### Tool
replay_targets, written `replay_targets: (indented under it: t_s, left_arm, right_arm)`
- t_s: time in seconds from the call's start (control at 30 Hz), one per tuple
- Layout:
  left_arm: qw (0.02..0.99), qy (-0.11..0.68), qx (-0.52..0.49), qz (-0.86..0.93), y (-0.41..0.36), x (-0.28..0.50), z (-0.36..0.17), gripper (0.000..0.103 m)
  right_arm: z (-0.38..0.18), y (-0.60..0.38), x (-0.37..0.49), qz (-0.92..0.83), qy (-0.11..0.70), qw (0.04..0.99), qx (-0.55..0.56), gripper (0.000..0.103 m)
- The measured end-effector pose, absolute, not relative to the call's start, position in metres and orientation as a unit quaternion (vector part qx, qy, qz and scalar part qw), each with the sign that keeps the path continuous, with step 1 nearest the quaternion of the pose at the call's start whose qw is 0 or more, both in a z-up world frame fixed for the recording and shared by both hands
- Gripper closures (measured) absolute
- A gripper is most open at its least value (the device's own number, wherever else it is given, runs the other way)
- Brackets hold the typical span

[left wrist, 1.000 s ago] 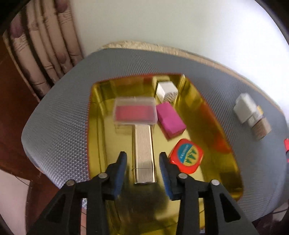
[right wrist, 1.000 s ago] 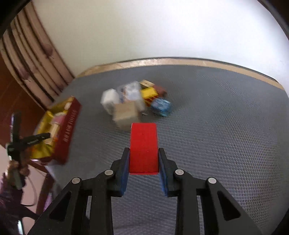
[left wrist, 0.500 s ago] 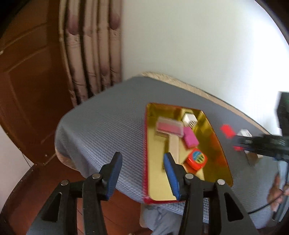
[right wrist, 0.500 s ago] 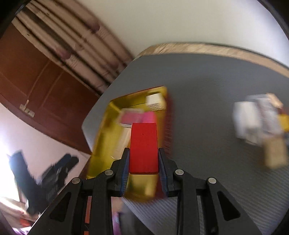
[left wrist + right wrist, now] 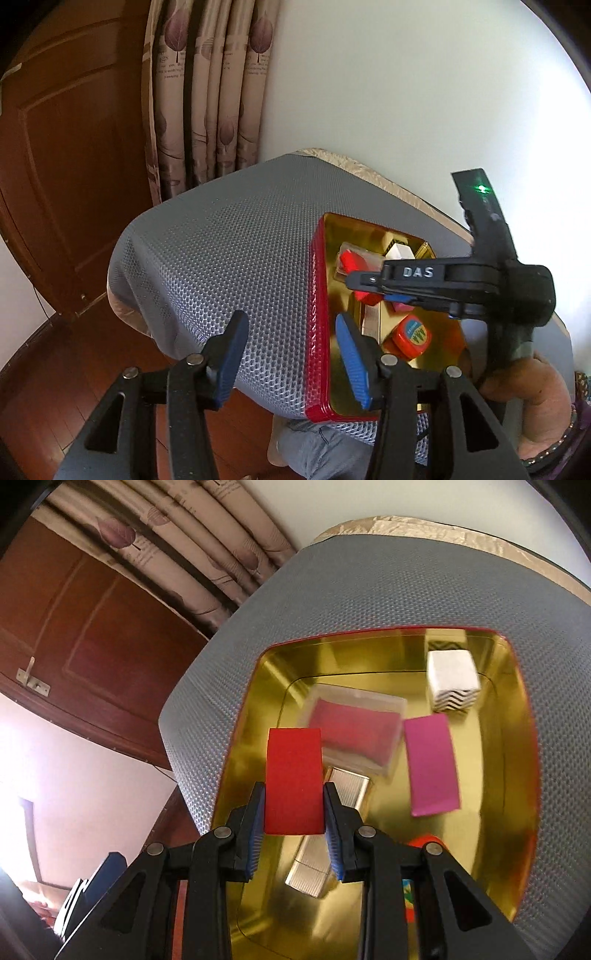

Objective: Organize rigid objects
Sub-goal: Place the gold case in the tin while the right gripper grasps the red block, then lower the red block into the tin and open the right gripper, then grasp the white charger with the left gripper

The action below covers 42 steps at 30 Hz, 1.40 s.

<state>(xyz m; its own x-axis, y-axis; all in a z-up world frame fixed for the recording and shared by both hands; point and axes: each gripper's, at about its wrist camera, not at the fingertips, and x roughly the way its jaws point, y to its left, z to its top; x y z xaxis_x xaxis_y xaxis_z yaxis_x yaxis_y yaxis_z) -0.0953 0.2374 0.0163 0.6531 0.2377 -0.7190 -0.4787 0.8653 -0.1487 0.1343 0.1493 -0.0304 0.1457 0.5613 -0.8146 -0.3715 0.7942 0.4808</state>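
My right gripper (image 5: pixel 294 830) is shut on a red block (image 5: pixel 293 779) and holds it above the gold tin tray (image 5: pixel 517 775). In the tray lie a clear case with a pink insert (image 5: pixel 354 731), a magenta block (image 5: pixel 430 764), a white zigzag box (image 5: pixel 452 679), a ribbed silver bar (image 5: pixel 328 834) and a red tape measure (image 5: pixel 408 338). My left gripper (image 5: pixel 291 354) is open and empty, drawn back off the table's near edge, left of the tray (image 5: pixel 317 332). The right gripper (image 5: pixel 369 286) with the red block (image 5: pixel 351 260) shows over the tray in the left wrist view.
The tray sits on a table with a grey mesh cover (image 5: pixel 229 251). A curtain (image 5: pixel 207 96) and a wooden door (image 5: pixel 70 177) stand behind to the left. A white wall (image 5: pixel 388 92) is behind the table. The floor (image 5: pixel 44 369) lies below the table edge.
My right gripper has carried the red block from the open table to above the tray. My left gripper has pulled back from over the tray and stays open.
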Motion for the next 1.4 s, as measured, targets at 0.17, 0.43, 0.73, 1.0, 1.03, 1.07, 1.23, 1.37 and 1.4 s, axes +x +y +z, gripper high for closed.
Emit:
replay_targets:
  t_s: [0.17,0.43,0.73,1.0,1.03,1.07,1.23,1.37,1.4]
  left_arm:
    - [0.888,0.375,-0.177,0.197,0.24,-0.093,0.012,0.053]
    - [0.883,0.384,-0.186,0.195,0.243,-0.091,0.008,0.052]
    - [0.9,0.38,-0.13,0.169,0.214,-0.088,0.015,0.052]
    - [0.895,0.436,-0.083,0.031,0.148,-0.069,0.009,0.052]
    - [0.889,0.448,-0.093,0.012,0.139,-0.065,0.007,0.052]
    - [0.884,0.456,-0.1,-0.005,0.13,-0.06,0.006,0.052]
    - [0.874,0.473,-0.078,-0.076,0.083,-0.014,0.015,0.052]
    - [0.851,0.506,-0.068,-0.123,0.045,0.039,0.015,0.052]
    - [0.846,0.513,-0.07,-0.125,0.037,0.053,0.014,0.052]
  right_arm:
    - [-0.035,0.156,0.139,0.311,0.583,0.746,0.086,0.075]
    - [-0.02,0.139,0.136,0.325,0.566,0.747,0.127,0.066]
    - [0.02,0.004,0.071,0.26,0.454,0.847,0.096,0.041]
    - [-0.02,-0.17,0.001,0.005,0.444,0.889,-0.112,0.029]
    - [-0.027,-0.192,-0.005,-0.024,0.446,0.887,-0.119,0.027]
    - [-0.032,-0.209,-0.009,-0.041,0.448,0.885,-0.12,0.023]
    - [-0.051,-0.277,-0.023,-0.061,0.457,0.887,-0.028,0.017]
    - [-0.051,-0.28,-0.024,-0.053,0.45,0.891,-0.01,0.014]
    - [-0.052,-0.279,-0.024,-0.051,0.452,0.891,-0.013,0.014]
